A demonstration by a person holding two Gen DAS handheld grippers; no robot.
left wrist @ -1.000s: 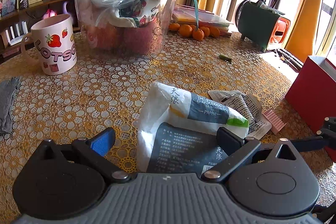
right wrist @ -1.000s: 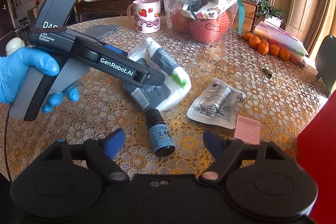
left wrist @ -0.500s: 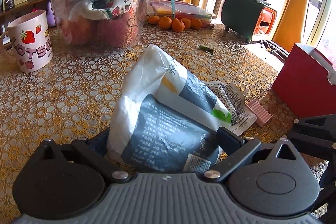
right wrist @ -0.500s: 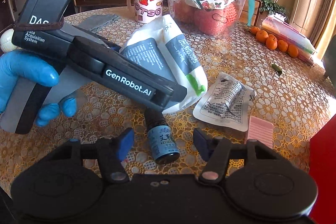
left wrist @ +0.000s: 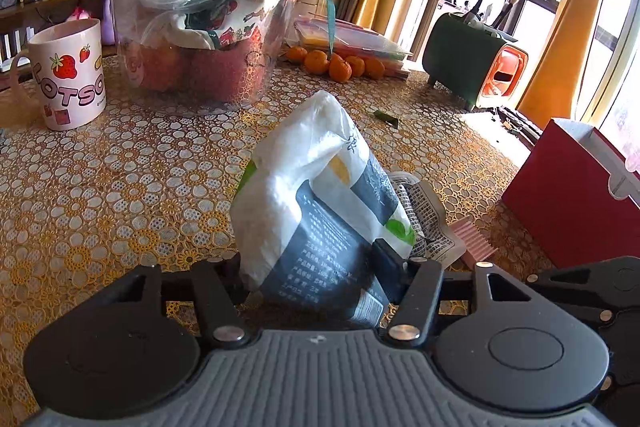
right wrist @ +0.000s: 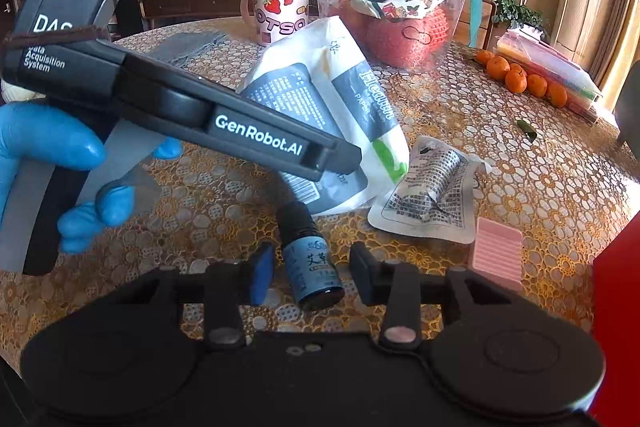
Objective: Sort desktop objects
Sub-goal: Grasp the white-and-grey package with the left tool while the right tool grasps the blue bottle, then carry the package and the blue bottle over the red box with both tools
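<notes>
The left gripper (left wrist: 310, 263), fingers clamped on the soft, light tissue pack (left wrist: 320, 203), tilts it off the surface, while the right gripper (right wrist: 310, 273), fingers apart, straddles the small, likely slippery essential-oil bottle (right wrist: 314, 267), best gripped mid-body.

One tissue pack (left wrist: 320, 203), one bottle (right wrist: 314, 263), one mug (left wrist: 68, 75), five oranges (right wrist: 520, 81).

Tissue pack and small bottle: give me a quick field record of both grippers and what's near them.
left gripper: shut on tissue pack, far end tilted up
right gripper: open, fingers either side of small bottle
small bottle: lying on table, black cap away from camera
beside bottle: printed sachet, pink pad
far side: strawberry mug
</notes>
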